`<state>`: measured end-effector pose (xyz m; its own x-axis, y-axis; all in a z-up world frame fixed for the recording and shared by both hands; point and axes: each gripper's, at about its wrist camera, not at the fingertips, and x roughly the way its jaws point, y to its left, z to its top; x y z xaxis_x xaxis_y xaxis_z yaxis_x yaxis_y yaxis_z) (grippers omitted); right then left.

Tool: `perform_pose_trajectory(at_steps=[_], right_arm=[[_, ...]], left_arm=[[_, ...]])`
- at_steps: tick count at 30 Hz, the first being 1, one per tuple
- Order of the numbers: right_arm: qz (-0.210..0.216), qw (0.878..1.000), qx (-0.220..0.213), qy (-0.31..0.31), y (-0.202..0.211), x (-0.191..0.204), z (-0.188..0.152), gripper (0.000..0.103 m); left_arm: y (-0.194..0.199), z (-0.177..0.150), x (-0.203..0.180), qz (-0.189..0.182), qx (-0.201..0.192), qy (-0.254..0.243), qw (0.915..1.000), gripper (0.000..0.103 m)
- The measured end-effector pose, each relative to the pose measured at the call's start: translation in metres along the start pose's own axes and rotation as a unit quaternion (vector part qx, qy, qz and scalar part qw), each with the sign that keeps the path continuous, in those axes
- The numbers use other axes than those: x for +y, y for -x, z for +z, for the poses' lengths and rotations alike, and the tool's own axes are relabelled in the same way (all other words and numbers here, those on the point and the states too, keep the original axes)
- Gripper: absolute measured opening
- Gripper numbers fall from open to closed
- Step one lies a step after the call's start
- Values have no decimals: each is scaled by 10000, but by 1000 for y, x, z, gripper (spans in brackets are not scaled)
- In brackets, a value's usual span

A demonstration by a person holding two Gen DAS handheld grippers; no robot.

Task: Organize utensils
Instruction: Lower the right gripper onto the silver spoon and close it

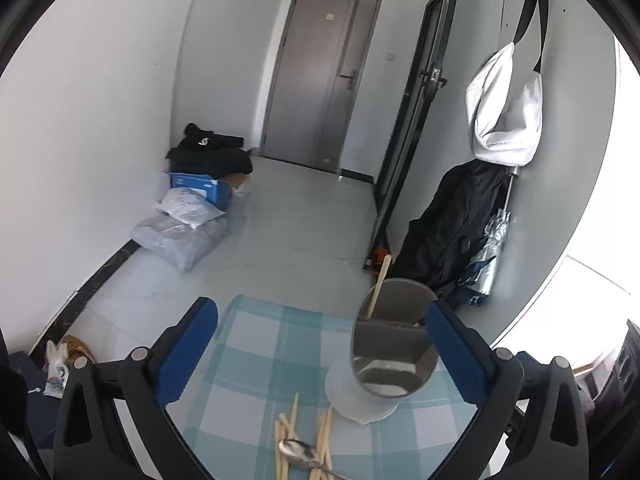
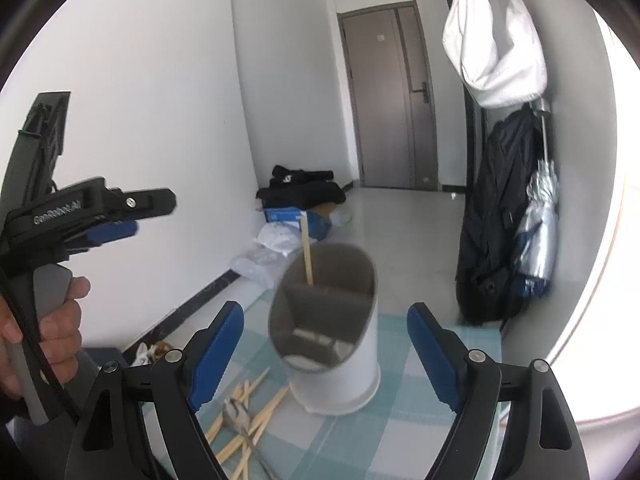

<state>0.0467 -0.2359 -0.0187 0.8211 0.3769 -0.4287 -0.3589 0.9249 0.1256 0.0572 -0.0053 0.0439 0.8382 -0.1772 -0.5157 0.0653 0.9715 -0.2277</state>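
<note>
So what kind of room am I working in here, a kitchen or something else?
Likely a home entryway or hallway, not a kitchen. There is a grey entrance door at the far end, a dark coat and white bag hanging on the wall, and a small table with a checked cloth.

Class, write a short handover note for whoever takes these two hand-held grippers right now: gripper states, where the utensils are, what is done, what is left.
Left hand-held gripper: open, empty.
Right hand-held gripper: open, empty, facing the holder.
Utensil holder: white, divided, upright on the checked tablecloth.
Done: one chopstick stands in the holder's rear compartment.
Left: the loose chopsticks and the metal spoon lie in a pile on the cloth in front of the holder; they need to go in.
</note>
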Motion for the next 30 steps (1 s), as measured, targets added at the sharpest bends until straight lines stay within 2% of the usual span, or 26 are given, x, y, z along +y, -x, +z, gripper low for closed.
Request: perform_pose_trajectory(at_steps=[9,13,19,26,30], right_arm=[[14,9999,69,-148,10,9,-26,88],[93,9997,207,-78,6,14,-43,94],[146,9982,587,-19,-7,28,-63,94],[45,9936,1101,251,-24,44,-85,94],[172,9897,1372,372,-39,51,-92,94]], left_arm=[[13,-32,11,132,78,17,9999,102],[15,-50,27,341,59,266,9990,102],[1,-77,47,337,453,410,9976,102],[-8,-87,73,267,844,766,9931,102],[-8,-80,88,839,700,828,9906,102]])
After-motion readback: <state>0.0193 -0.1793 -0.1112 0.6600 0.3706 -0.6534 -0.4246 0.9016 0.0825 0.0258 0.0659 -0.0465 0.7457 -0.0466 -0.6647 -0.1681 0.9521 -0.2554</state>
